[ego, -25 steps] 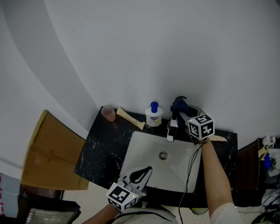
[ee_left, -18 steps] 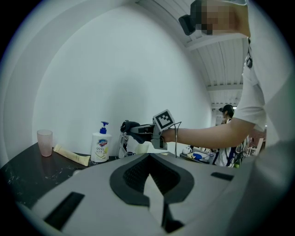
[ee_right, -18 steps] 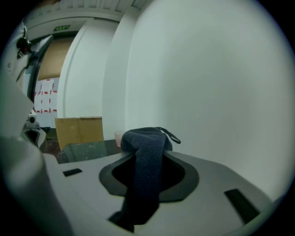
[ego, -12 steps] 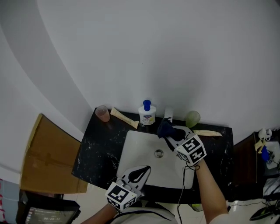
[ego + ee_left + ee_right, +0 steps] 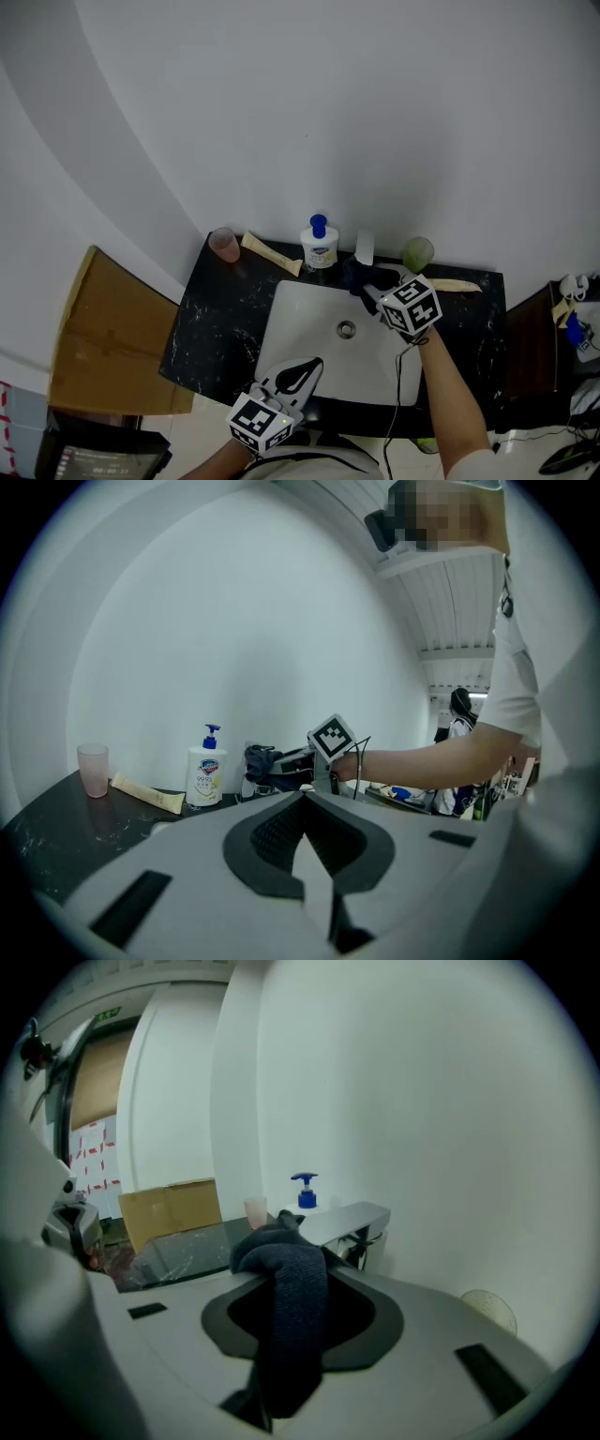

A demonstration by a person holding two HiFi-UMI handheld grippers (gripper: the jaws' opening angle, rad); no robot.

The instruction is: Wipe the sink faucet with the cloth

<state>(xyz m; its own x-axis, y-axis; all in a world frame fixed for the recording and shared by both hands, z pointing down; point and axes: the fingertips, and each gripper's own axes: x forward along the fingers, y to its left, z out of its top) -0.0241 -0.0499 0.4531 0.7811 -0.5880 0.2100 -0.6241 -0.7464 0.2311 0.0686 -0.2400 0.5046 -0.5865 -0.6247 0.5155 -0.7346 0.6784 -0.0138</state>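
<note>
The faucet [image 5: 365, 248] is a flat grey spout at the back of the white sink [image 5: 300, 319]. My right gripper [image 5: 372, 282] is shut on a dark blue cloth [image 5: 357, 274], which it holds at the spout's front end over the basin. In the right gripper view the cloth [image 5: 291, 1288] hangs bunched between the jaws, with the faucet [image 5: 349, 1219] just beyond it. I cannot tell whether cloth and faucet touch. My left gripper [image 5: 314, 365] is shut and empty at the sink's front edge. The left gripper view shows its jaws meeting, and the cloth [image 5: 260, 760] far ahead.
A soap bottle [image 5: 320, 246], a pink cup [image 5: 224, 244] and a tube [image 5: 272, 254] stand on the black counter left of the faucet. A green cup [image 5: 417, 253] and another tube [image 5: 457, 285] are to its right. A cardboard box [image 5: 103, 337] sits left of the counter.
My right gripper has carried the cloth from the faucet's back end forward and down to the spout's front end. The left gripper has stayed put.
</note>
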